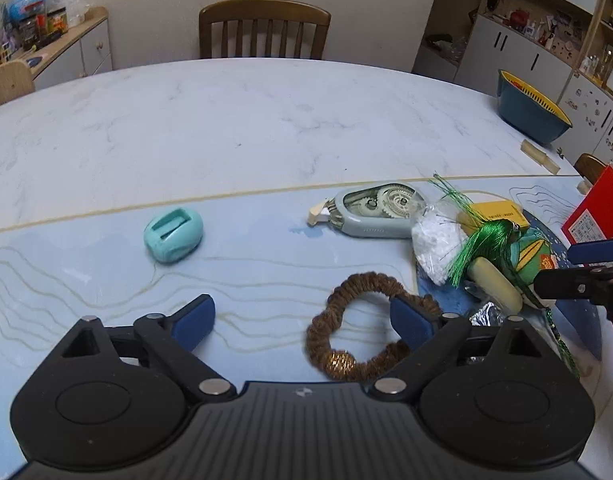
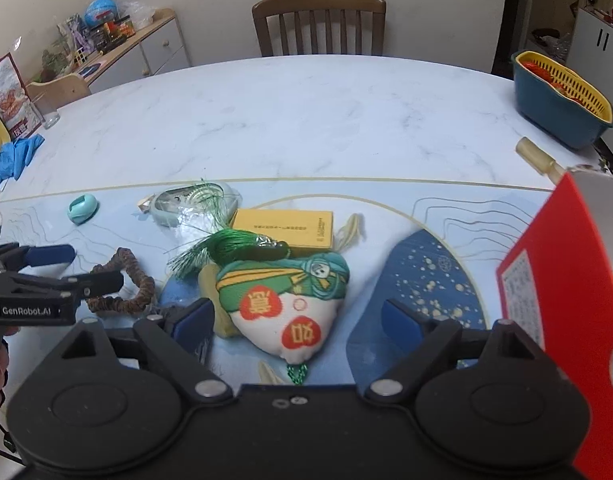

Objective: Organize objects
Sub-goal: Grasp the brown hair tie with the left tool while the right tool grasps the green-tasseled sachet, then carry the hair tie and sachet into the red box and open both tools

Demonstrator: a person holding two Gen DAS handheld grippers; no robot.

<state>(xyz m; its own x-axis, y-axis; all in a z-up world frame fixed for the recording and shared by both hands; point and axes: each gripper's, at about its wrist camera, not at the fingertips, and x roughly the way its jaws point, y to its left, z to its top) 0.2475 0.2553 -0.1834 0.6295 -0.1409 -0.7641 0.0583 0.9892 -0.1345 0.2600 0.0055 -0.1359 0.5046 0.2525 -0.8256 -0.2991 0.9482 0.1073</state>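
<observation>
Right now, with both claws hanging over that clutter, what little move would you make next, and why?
Probably lower the left gripper a little further onto the brown hair tie. Its jaws stand open, one pad already sits inside the loop, and the tie lies apart from the pile, so it looks easiest to take first.

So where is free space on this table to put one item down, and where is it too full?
Free: the wide marble table between the chair and the mat's edge, and the mat between the mint holder and the brown hair tie. Crowded: the pile around the sachet, yellow box and tape dispenser.
</observation>
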